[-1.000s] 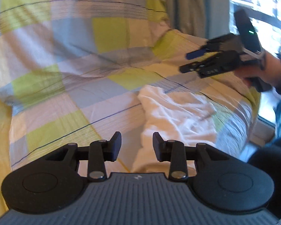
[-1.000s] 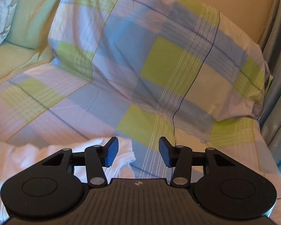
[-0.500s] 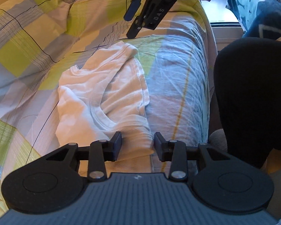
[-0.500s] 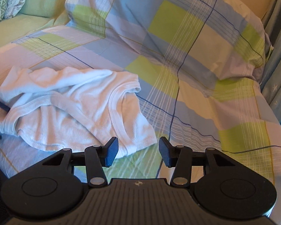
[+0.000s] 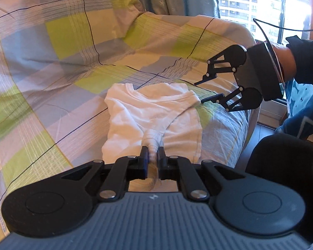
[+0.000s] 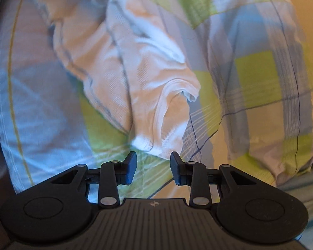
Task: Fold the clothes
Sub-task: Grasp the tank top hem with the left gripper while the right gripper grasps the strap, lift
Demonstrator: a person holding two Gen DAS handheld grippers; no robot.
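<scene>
White undershirt (image 5: 154, 112): we find it at frame centre on the checked sheet (image 5: 58, 66), its long axis running from bottom centre toward the neckline at the upper middle. Left gripper (image 5: 152, 157): half a second ago open, we now see it pinched narrow on a bunched strap. Right gripper (image 5: 201, 91): spread wide at the shirt's right shoulder, holding nothing. No containers.

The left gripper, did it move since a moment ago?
Yes. The left gripper has closed in on the white shirt lying on the checked bedcover and now pinches a bunched fold; before, its jaws were open.
</scene>
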